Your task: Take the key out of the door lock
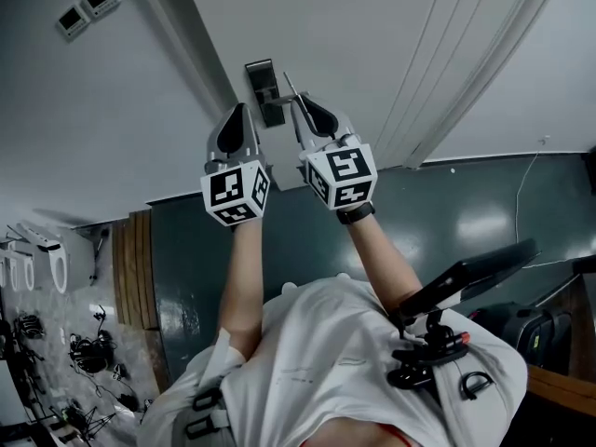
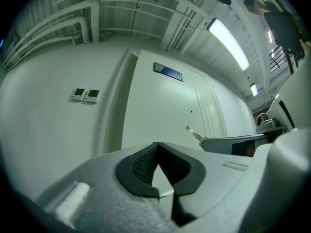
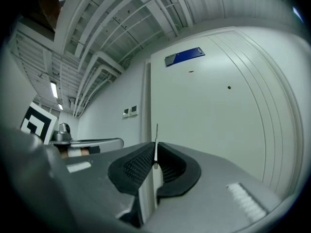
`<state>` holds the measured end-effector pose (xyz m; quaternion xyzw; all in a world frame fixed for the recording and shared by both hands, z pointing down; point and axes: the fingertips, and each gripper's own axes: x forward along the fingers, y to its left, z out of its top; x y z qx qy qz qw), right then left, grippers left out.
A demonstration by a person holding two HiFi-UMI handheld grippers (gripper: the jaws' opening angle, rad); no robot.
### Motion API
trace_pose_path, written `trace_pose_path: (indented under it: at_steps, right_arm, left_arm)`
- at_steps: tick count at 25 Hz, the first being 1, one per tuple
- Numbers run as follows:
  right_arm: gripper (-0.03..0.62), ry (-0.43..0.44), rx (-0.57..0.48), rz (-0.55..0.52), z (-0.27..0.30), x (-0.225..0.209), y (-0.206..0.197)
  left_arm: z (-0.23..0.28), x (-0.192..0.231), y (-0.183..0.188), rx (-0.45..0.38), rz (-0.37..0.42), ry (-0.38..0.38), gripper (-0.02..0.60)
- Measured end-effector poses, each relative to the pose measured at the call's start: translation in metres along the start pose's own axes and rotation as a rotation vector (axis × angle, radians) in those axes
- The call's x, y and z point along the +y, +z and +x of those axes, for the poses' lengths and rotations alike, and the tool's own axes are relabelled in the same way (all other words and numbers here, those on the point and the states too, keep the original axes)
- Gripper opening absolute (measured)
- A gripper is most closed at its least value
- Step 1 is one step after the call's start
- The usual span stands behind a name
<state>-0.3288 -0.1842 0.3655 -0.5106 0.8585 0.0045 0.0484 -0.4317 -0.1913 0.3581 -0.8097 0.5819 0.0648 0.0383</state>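
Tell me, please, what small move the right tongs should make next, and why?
Probably draw the right tongs back from the door without loosening: the key sits pinched between them, its tip apparently already free of the lock.

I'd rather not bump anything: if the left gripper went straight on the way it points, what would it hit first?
Probably the door, close to its left edge. Nothing shows between the left gripper and that white panel, though the depth is hard to judge.
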Motion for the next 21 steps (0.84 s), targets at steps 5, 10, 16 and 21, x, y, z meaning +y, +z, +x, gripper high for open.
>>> trace_pose_path:
  at_steps: [5, 10, 16, 21]
  right_arm:
    - [0.029, -0.014, 0.014, -0.019, 0.005, 0.011, -0.004]
    - [0.029, -0.022, 0.020, -0.033, 0.002, 0.020, -0.006]
    - [0.029, -0.042, 0.030, -0.032, 0.000, 0.023, -0.010]
    - [0.029, -0.050, 0.034, -0.028, -0.001, 0.022, -0.012]
  left_arm:
    - [0.000, 0.007, -0.001, -0.003, -0.010, -0.029, 0.002]
    - [0.001, 0.005, -0.003, -0.005, -0.020, -0.056, 0.002]
    - [0.002, 0.006, -0.007, 0.006, -0.030, -0.081, 0.002]
    - [0.002, 0.007, -0.012, 0.018, -0.038, -0.084, 0.002]
